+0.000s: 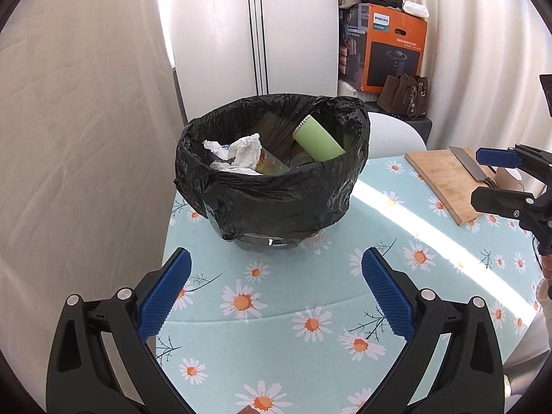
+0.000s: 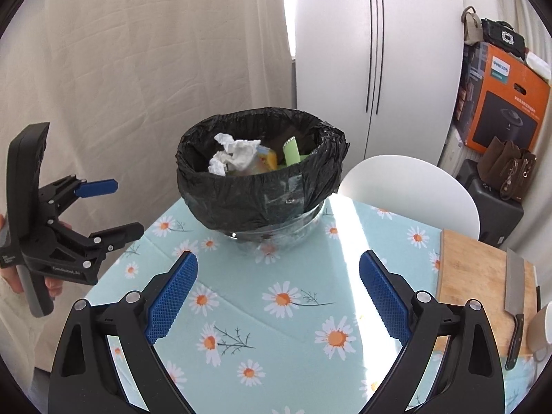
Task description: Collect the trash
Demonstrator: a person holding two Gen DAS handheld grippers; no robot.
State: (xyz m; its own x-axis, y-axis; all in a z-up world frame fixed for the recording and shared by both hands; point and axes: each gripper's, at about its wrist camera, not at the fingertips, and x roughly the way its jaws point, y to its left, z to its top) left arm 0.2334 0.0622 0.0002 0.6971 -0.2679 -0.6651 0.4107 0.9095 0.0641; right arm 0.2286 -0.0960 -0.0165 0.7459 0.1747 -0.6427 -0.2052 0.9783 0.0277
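A clear bin lined with a black bag (image 1: 276,193) stands on the daisy tablecloth (image 1: 276,310); it also shows in the right wrist view (image 2: 255,186). Inside lie crumpled white tissue (image 1: 238,153), a green tube (image 1: 319,138) and a yellow packet (image 1: 272,165). My left gripper (image 1: 276,269) is open and empty, in front of the bin, above the table. My right gripper (image 2: 277,274) is open and empty, also in front of the bin. Each gripper shows in the other's view: the right one (image 1: 500,179) and the left one (image 2: 114,207).
A wooden cutting board (image 2: 479,276) with a cleaver (image 2: 514,296) lies at the table's right, next to a mug (image 2: 545,331). A white chair (image 2: 410,189) stands behind the table. An orange box (image 1: 390,48) and bags sit at the back right. Curtains hang on the left.
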